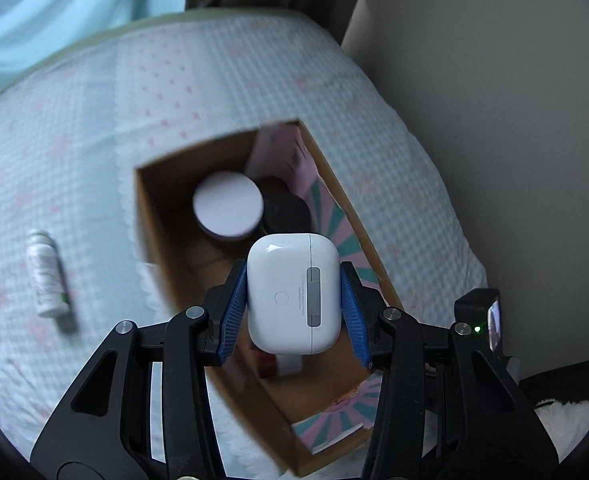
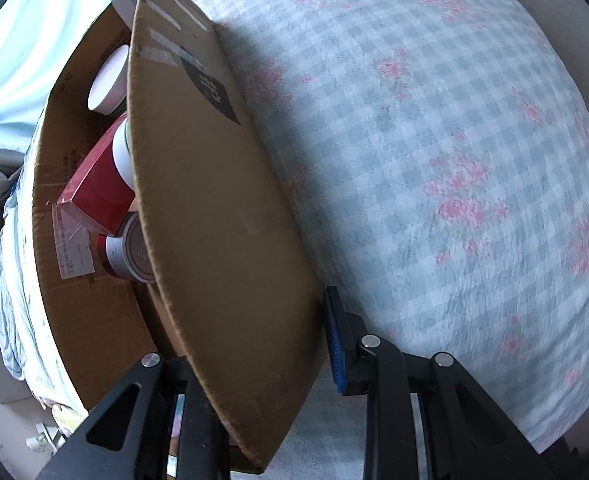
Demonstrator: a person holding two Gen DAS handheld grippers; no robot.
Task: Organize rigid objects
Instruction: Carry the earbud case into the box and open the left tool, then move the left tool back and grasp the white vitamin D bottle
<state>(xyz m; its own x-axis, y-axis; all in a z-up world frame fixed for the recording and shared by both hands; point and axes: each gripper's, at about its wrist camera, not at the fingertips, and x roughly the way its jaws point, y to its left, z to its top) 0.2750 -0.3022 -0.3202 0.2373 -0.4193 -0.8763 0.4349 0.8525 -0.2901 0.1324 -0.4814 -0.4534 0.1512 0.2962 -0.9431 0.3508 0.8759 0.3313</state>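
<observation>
White earbud case pinched between left jaws, above cardboard box.

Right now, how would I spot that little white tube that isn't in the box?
Find the checked bedspread and the open cardboard box on it. The white tube lies on the fabric to the box's left in the left gripper's view, the only loose item outside the box.

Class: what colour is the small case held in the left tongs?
White: the earbud case shows best in the left wrist view, above the cardboard box.
</observation>
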